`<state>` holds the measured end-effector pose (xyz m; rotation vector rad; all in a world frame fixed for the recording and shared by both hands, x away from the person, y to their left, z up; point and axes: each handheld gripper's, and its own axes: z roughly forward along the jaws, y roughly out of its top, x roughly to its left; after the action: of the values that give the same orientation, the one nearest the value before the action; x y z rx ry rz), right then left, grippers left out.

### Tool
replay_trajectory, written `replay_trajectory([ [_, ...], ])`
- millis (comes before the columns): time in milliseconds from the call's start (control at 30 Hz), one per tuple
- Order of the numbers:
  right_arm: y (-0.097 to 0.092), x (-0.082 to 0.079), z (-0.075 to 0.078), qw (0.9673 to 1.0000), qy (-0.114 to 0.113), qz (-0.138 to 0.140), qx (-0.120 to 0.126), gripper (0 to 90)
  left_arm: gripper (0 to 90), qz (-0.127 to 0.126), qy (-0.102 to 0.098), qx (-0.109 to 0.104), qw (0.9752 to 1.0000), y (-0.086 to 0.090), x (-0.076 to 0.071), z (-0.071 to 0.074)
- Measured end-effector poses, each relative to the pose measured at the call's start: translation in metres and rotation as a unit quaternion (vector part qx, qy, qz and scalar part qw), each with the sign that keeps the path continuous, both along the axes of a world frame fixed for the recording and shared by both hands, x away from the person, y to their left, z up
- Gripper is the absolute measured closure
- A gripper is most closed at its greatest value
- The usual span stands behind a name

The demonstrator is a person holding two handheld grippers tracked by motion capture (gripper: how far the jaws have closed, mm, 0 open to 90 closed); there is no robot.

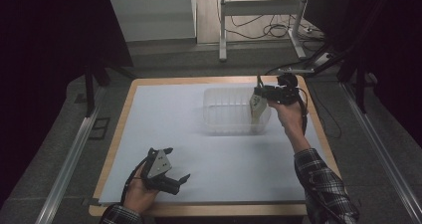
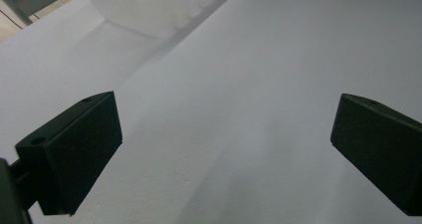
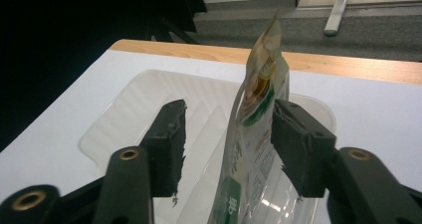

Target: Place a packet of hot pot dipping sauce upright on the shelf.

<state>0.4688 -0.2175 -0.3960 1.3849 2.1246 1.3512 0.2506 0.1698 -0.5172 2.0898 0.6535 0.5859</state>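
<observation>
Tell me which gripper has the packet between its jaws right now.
The right gripper, over the clear tub: the packet stands between its parted jaws, touching one at most. The left gripper has nothing between its jaws, just white table.

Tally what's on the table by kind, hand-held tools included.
Clear plastic tub: 1
Snack packet, standing in the tub between the right tool's parted jaws: 1
Hand-held tools: 2, left tool and right tool
Total: 4
</observation>
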Motion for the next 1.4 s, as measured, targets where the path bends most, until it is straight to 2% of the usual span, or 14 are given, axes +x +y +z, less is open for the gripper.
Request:
replay_trajectory([
  [367,0.0,-0.008,-0.004,0.9998,0.002,0.022,-0.003,37.5,0.0,-0.001,0.0,0.001,1.0,0.0,0.0,0.0],
  [933,0.007,-0.029,-0.012,0.9968,-0.018,0.052,-0.057,29.9,0.0,-0.003,0.001,0.003,1.0,-0.001,0.0,-0.001],
  [1400,0.002,-0.045,-0.035,0.9957,-0.021,0.054,-0.072,27.0,0.0,-0.003,0.001,0.003,1.0,-0.002,0.0,-0.002],
])
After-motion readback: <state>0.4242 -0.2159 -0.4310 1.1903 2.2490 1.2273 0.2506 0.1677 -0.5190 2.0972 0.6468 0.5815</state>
